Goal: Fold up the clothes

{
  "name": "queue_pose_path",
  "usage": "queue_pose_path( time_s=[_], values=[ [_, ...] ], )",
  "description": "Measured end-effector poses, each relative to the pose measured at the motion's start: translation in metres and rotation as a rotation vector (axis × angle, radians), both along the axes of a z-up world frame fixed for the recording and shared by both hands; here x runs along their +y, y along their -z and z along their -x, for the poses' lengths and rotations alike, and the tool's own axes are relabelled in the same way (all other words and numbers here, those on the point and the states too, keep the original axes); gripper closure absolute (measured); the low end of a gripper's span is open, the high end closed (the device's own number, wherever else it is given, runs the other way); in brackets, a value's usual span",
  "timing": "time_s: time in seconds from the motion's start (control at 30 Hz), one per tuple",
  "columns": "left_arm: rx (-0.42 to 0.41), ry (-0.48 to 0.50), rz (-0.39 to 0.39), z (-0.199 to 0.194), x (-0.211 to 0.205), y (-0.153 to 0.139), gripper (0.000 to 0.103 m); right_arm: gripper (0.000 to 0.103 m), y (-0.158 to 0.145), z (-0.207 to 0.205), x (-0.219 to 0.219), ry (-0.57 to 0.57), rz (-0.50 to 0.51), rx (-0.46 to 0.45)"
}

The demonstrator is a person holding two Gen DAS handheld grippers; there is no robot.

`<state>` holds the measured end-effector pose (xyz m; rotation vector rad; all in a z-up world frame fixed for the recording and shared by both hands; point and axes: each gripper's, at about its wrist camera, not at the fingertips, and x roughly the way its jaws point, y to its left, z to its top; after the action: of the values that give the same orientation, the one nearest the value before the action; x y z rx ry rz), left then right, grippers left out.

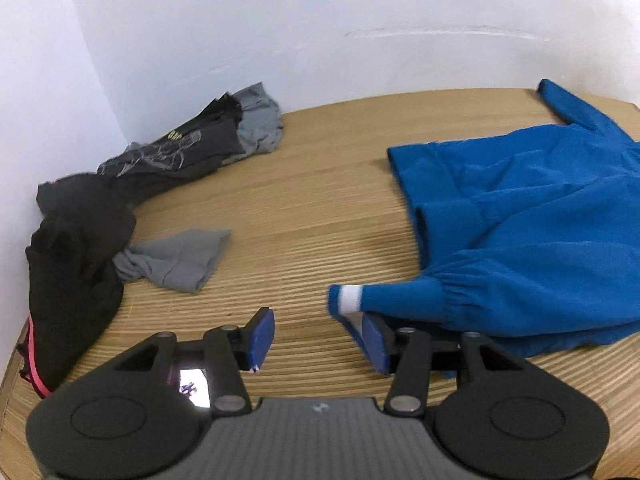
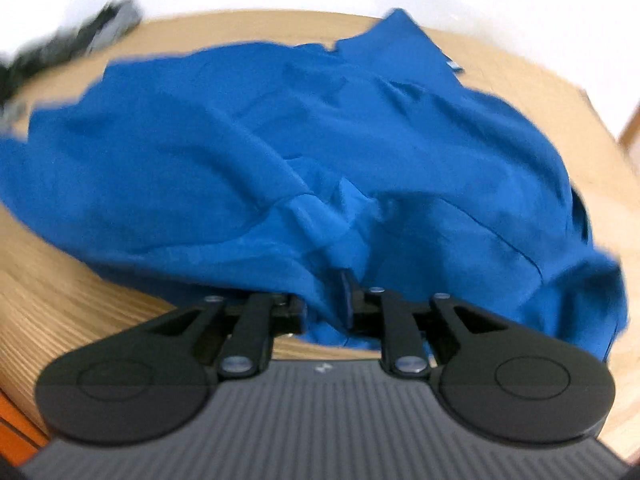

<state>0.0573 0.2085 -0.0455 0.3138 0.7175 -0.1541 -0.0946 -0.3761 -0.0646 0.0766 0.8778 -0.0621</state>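
- Left gripper (image 1: 318,338) hovers low over the wooden table (image 1: 304,208) with its jaws parted and nothing between them; the blue pads (image 1: 262,336) are bare.
- Its right-hand finger sits just beside the cuff (image 1: 346,298) of the blue sweatshirt (image 1: 528,216), under the sleeve's edge; whether they touch I cannot tell.
- Far left on the table, against the white wall (image 1: 280,24), lies a heap of black clothing (image 1: 76,248) with a pink trim.
- A grey piece (image 1: 176,260) spreads out from that heap, and a dark printed shirt (image 1: 176,152) with a second grey garment (image 1: 256,124) lies further back.
- The blue sweatshirt lies rumpled on the right side of the table, one sleeve stretched back toward the wall, the other reaching toward the left gripper.
- Right gripper (image 2: 326,312) sits at the near edge of the sweatshirt (image 2: 280,152); a bunch of blue cloth fills its narrow gap, and the blur keeps me from telling whether the pads press on it.
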Motion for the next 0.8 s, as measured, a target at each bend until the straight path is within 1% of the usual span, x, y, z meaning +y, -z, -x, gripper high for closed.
queue_pose_path(
  time_s=[0.1, 0.17, 0.2, 0.27, 0.3, 0.33, 0.37, 0.43, 0.5, 0.53, 0.57, 0.6, 0.63, 0.67, 0.7, 0.73, 0.77, 0.8],
  values=[
    [-0.030, 0.041, 0.044, 0.005, -0.012, -0.009, 0.051, 0.079, -0.005, 0.027, -0.020, 0.123, -0.178, -0.074],
    [-0.057, 0.071, 0.071, 0.008, -0.023, -0.019, 0.050, 0.077, -0.009, 0.046, -0.040, 0.202, -0.276, -0.132],
    [-0.072, 0.087, 0.080, 0.009, -0.029, -0.024, 0.048, 0.076, -0.011, 0.055, -0.050, 0.243, -0.319, -0.164],
    [-0.102, 0.122, 0.093, 0.008, -0.044, -0.036, 0.045, 0.068, -0.015, 0.077, -0.069, 0.337, -0.408, -0.244],
    [-0.115, 0.138, 0.097, 0.008, -0.051, -0.041, 0.044, 0.066, -0.015, 0.085, -0.081, 0.378, -0.463, -0.289],
    [-0.127, 0.152, 0.099, 0.008, -0.059, -0.045, 0.042, 0.060, -0.014, 0.090, -0.092, 0.397, -0.516, -0.322],
    [-0.129, 0.165, 0.109, 0.007, -0.068, -0.048, 0.041, 0.057, -0.011, 0.093, -0.103, 0.406, -0.562, -0.345],
    [-0.110, 0.188, 0.141, 0.002, -0.088, -0.049, 0.041, 0.057, -0.004, 0.085, -0.116, 0.405, -0.570, -0.338],
    [-0.071, 0.211, 0.159, -0.005, -0.115, -0.044, 0.041, 0.057, 0.000, 0.073, -0.127, 0.365, -0.562, -0.322],
    [-0.054, 0.217, 0.162, -0.008, -0.129, -0.040, 0.041, 0.057, 0.002, 0.061, -0.133, 0.343, -0.559, -0.316],
    [-0.030, 0.216, 0.169, -0.012, -0.144, -0.034, 0.041, 0.059, 0.004, 0.047, -0.141, 0.347, -0.535, -0.318],
    [-0.003, 0.211, 0.179, -0.016, -0.157, -0.027, 0.041, 0.059, 0.007, 0.034, -0.152, 0.395, -0.498, -0.320],
    [0.028, 0.200, 0.185, -0.021, -0.170, -0.018, 0.042, 0.059, 0.012, 0.025, -0.165, 0.470, -0.468, -0.311],
    [0.061, 0.182, 0.187, -0.027, -0.183, -0.008, 0.042, 0.061, 0.020, 0.015, -0.179, 0.534, -0.464, -0.291],
    [0.085, 0.164, 0.180, -0.031, -0.194, 0.001, 0.044, 0.062, 0.029, 0.007, -0.194, 0.573, -0.503, -0.258],
    [0.101, 0.143, 0.164, -0.034, -0.204, 0.008, 0.046, 0.063, 0.035, 0.000, -0.206, 0.589, -0.537, -0.234],
    [0.111, 0.124, 0.152, -0.036, -0.213, 0.013, 0.046, 0.063, 0.037, -0.003, -0.213, 0.579, -0.539, -0.222],
    [0.114, 0.112, 0.148, -0.035, -0.217, 0.015, 0.046, 0.061, 0.034, -0.005, -0.214, 0.549, -0.515, -0.212]
  ],
)
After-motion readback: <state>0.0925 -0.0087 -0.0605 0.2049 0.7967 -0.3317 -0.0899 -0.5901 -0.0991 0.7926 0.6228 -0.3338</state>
